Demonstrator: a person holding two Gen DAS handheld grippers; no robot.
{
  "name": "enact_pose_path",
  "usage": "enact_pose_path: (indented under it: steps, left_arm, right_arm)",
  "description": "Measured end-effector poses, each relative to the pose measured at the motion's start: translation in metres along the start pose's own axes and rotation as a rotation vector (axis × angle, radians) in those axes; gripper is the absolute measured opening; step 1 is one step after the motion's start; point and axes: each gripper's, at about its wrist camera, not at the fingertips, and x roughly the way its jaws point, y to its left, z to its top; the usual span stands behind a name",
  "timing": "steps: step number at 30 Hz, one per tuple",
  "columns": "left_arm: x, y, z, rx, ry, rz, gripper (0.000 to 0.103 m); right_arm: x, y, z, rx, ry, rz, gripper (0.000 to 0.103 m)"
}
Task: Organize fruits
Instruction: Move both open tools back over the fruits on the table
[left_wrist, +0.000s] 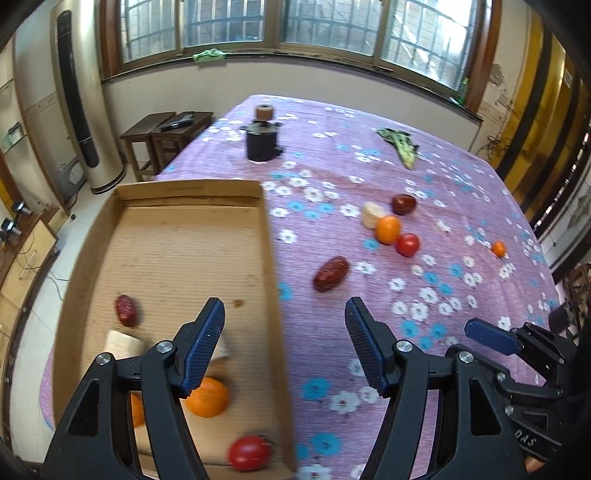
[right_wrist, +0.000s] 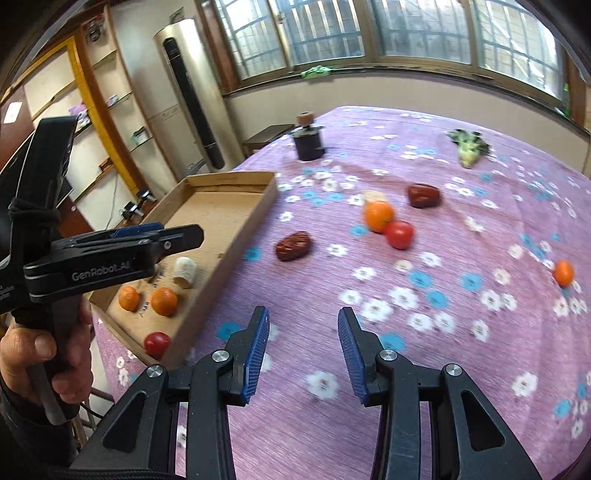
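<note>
- Across the table (left_wrist: 369, 155) lies a purple cloth printed with white and blue flowers, carrying everything else.
- At the table's left edge sits a shallow cardboard tray (left_wrist: 271, 258), open-topped, one long wall running beside the loose fruit.
- Inside the tray, at the near end, lie two oranges (right_wrist: 164, 301), a red tomato (left_wrist: 249, 452), a dark red date (left_wrist: 126, 310) and a pale cut chunk (right_wrist: 184, 271).
- Left gripper (left_wrist: 284, 343) hangs over the tray's right wall, its blue fingers (left_wrist: 205, 349) spread wide with nothing between them.
- Right gripper (right_wrist: 303, 350) hovers over bare cloth near the tray's near corner, fingers likewise spread and holding nothing.
- On the cloth right of the tray, a loose date (left_wrist: 331, 274) lies alone, just beside the tray wall.
- Farther out, a cluster: an orange (left_wrist: 388, 229) touching a tomato (left_wrist: 408, 244), with a pale chunk (left_wrist: 371, 215) and another dark date (left_wrist: 403, 204) close behind.
- Well apart to the right sits a small orange (left_wrist: 498, 248).
- Far across the table stand a black cylindrical device (left_wrist: 261, 142) and a leafy green vegetable (left_wrist: 400, 146).
</note>
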Motion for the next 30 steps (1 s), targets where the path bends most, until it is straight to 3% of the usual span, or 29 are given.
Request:
enact_pose_path:
  steps: [14, 30]
  left_arm:
    - [0.002, -0.054, -0.006, 0.089, 0.023, -0.067, 0.067]
    - [0.022, -0.072, 0.0, 0.126, 0.05, -0.07, 0.067]
  right_arm:
    - [-0.034, -0.055, -0.018, 0.088, -0.035, -0.079, 0.041]
    - [-0.049, -0.101, -0.032, 0.169, -0.05, -0.127, 0.041]
